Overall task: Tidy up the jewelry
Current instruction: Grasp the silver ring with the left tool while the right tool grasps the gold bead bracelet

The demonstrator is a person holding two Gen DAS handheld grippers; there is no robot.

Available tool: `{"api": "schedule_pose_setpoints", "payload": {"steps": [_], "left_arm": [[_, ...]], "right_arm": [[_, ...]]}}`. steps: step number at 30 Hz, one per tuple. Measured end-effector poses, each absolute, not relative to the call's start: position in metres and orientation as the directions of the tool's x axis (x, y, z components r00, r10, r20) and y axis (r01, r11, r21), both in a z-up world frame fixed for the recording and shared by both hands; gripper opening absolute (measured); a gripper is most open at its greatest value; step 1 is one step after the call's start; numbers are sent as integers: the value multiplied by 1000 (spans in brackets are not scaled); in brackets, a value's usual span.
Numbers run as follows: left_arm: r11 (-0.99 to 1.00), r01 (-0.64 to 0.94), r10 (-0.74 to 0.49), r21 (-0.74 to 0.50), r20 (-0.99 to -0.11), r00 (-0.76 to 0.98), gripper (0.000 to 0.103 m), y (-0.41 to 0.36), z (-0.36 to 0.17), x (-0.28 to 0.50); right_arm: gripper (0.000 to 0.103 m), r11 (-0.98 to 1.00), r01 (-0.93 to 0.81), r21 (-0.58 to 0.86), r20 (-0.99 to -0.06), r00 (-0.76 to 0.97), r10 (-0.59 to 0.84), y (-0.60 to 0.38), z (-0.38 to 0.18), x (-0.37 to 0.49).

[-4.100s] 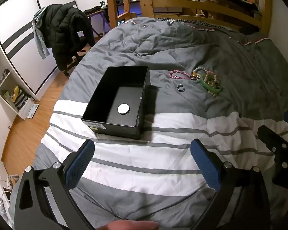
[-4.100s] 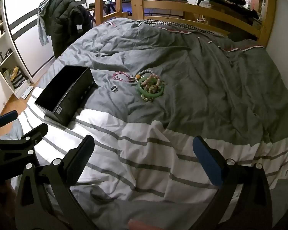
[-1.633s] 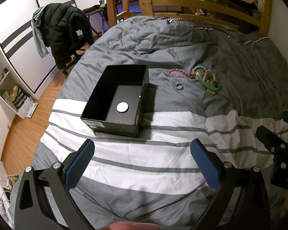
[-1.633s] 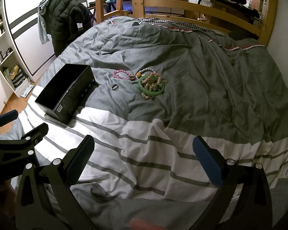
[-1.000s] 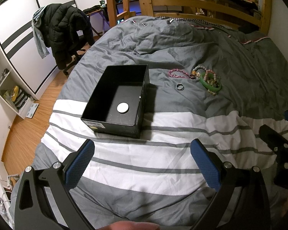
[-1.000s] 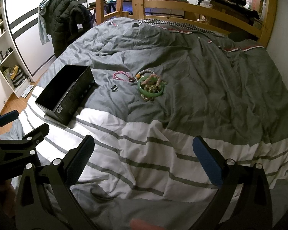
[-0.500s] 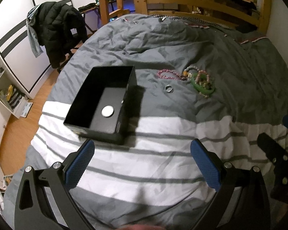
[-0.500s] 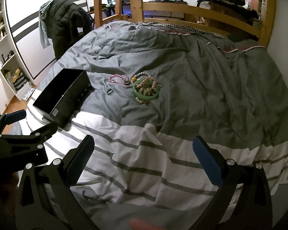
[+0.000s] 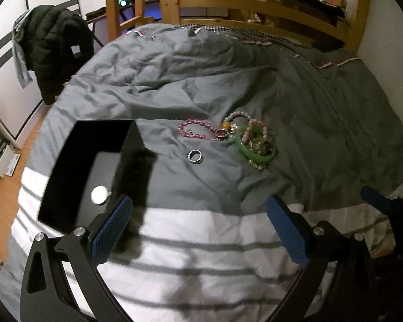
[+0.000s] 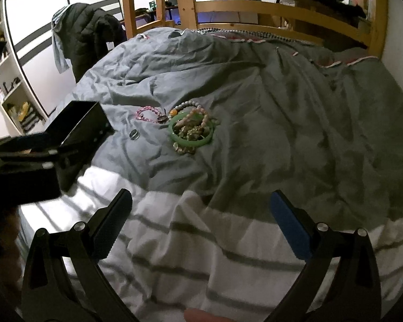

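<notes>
Centrally, the black box serves as landmark on the grey duvet. Just right of the box lies a silver ring; farther right, a pink bead bracelet and a green bangle heaped with beaded bracelets. Inside the box sits a white disc. Left gripper and right gripper: fingers spread wide, holding nothing.

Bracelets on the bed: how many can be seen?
At least 4: a pink bead bracelet beside the box, a pale bead bracelet behind the green bangle, and tangled bead bracelets inside it; the tangle may hide more.
</notes>
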State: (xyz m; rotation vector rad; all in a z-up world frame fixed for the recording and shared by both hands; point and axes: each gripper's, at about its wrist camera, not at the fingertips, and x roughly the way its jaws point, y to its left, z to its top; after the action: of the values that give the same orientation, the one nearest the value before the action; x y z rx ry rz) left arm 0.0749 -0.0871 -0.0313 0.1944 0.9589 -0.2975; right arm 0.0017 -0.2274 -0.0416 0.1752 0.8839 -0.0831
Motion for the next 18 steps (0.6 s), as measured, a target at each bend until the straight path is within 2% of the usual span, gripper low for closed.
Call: {"api": "schedule_pose_setpoints", "payload": {"steps": [9, 18], "left_arm": [[941, 337, -174, 10, -842, 510, 99, -97, -63, 108], [941, 338, -180, 11, -830, 527, 98, -110, -89, 148]], "right_arm": [[100, 974, 147, 173, -794, 606, 50, -240, -77, 53], [100, 968, 115, 225, -774, 624, 105, -249, -113, 101]]}}
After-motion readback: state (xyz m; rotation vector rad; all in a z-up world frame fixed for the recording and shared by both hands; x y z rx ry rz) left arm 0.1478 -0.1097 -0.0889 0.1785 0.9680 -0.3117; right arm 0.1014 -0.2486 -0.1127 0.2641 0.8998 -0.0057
